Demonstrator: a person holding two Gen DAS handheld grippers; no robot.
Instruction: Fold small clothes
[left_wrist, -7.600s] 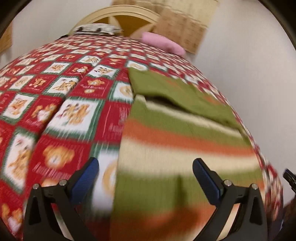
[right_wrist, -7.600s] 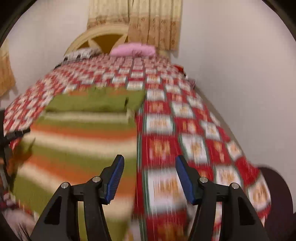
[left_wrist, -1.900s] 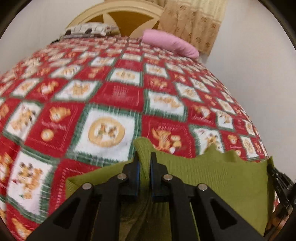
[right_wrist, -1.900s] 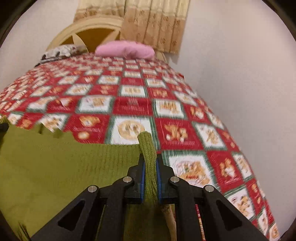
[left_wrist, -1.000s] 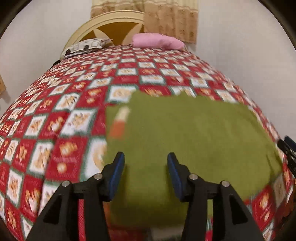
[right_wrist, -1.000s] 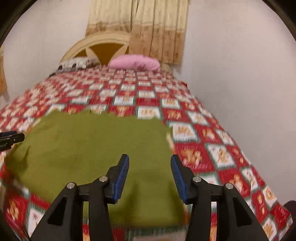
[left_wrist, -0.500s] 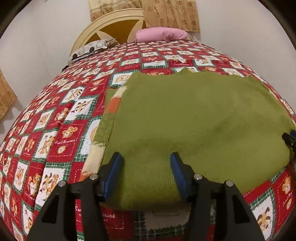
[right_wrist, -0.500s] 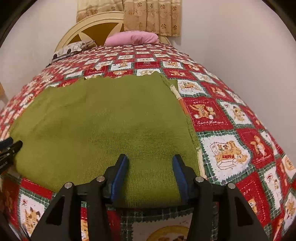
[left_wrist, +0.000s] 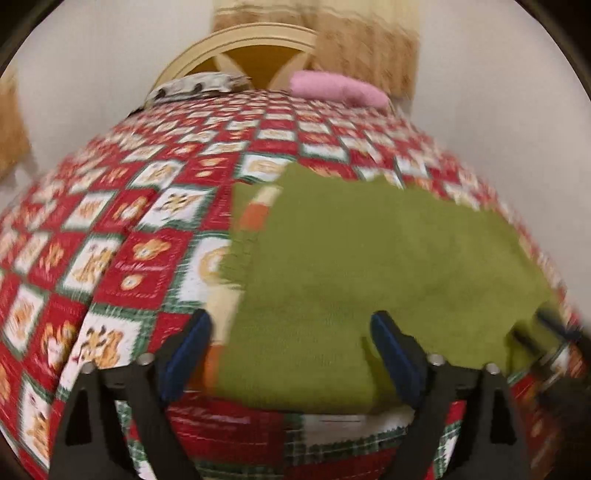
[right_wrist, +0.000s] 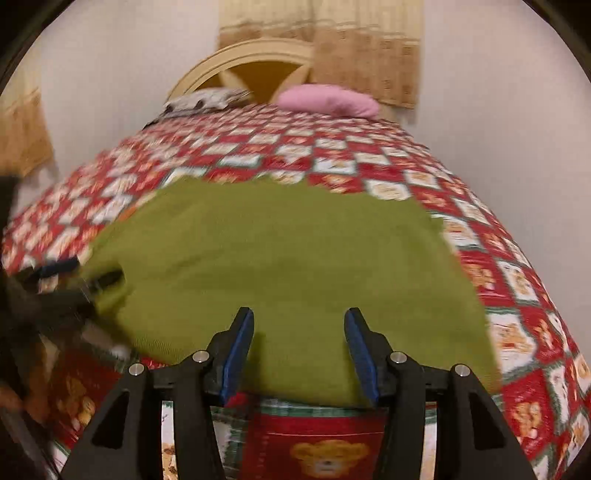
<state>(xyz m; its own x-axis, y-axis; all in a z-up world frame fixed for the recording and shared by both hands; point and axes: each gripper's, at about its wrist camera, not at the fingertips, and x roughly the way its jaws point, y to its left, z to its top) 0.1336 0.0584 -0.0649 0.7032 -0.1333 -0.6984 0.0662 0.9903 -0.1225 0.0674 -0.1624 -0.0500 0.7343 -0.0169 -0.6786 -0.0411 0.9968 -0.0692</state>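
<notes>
A small olive-green knit garment (left_wrist: 388, 251) lies folded flat on the bed, with orange and cream stripes (left_wrist: 258, 206) peeking out along its left edge. In the right wrist view the same garment (right_wrist: 288, 258) fills the middle. My left gripper (left_wrist: 290, 343) hovers over the garment's near left part, its jaws opening wide, with nothing pressed between the blue pads. My right gripper (right_wrist: 299, 341) is open above the near edge, holding nothing. Each gripper shows blurred at the other view's side edge.
The bed carries a red, white and green teddy-bear patchwork cover (left_wrist: 122, 236). A pink pillow (left_wrist: 336, 88) and a patterned pillow (left_wrist: 195, 85) lie by the cream headboard (right_wrist: 258, 59). A white wall runs along the bed's right side. The bed's front edge is just below the grippers.
Both grippers let go of the green garment, which now lies folded on the bed. The left jaws have spread much wider in the last half second, and both views have drawn back slightly.
</notes>
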